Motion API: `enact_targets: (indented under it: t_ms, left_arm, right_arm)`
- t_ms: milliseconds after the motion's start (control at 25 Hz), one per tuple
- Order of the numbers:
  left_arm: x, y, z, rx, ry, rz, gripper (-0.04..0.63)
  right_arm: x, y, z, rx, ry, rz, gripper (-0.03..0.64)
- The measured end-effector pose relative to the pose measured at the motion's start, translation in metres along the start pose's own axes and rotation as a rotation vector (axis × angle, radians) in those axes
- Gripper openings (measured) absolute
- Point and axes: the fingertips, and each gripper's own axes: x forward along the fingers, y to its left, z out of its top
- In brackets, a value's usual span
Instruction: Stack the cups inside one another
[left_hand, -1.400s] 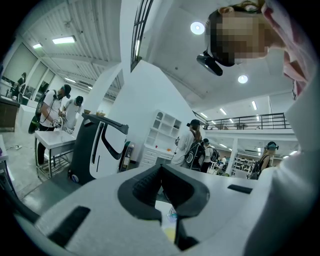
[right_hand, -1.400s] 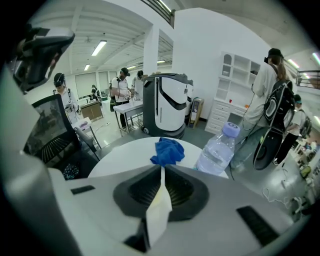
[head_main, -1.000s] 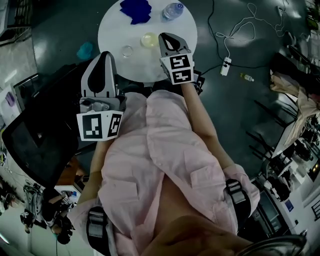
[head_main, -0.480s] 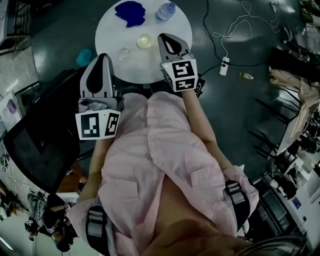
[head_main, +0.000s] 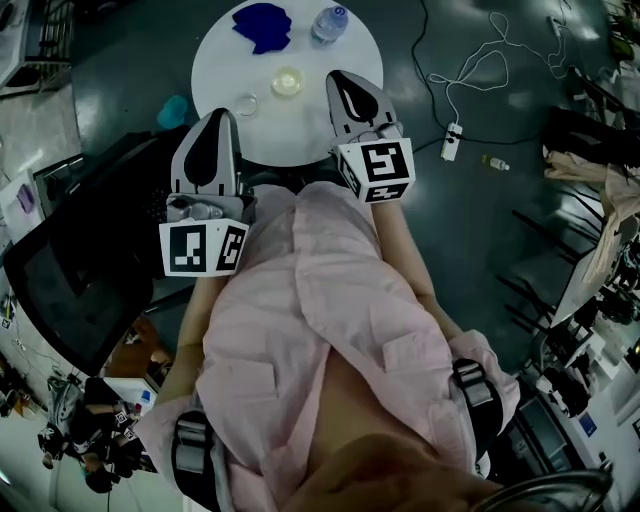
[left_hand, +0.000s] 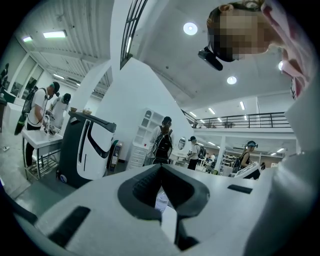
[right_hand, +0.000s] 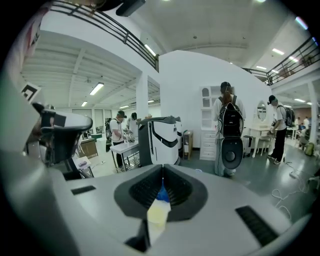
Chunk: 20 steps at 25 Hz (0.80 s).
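On the round white table stand a pale yellow cup and a clear cup, apart from each other. My left gripper hangs at the table's near-left edge, just short of the clear cup, jaws together and empty. My right gripper is over the near-right edge, right of the yellow cup, shut on nothing. In the right gripper view the yellow cup shows through the slit of the gripper. In the left gripper view the gripper is shut, with something clear beyond it.
A blue cloth and a water bottle lie at the table's far side. A teal object and a black chair are to the left. Cables and a power strip lie on the floor to the right. People stand far off.
My right gripper has risen and drawn back from the table towards the person's body. The left gripper has edged slightly forward. Both cups stay where they were.
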Motion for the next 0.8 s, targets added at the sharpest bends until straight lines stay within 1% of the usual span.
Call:
enact_targets:
  t_ms: [400, 560, 800]
  left_arm:
    - [-0.006, -0.036, -0.019, -0.037, 0.008, 0.014, 0.018]
    - [-0.010, -0.048, -0.019, -0.024, -0.011, 0.016, 0.017]
    - [-0.015, -0.071, -0.029, -0.006, -0.011, 0.013, 0.017]
  right_arm:
    - [-0.047, -0.012, 0.024, 0.016, -0.077, 0.040, 0.031]
    - [-0.068, -0.015, 0.031, 0.022, -0.112, 0.056, 0.031]
    - [-0.101, -0.022, 0.026, 0.083, -0.154, 0.054, 0.032]
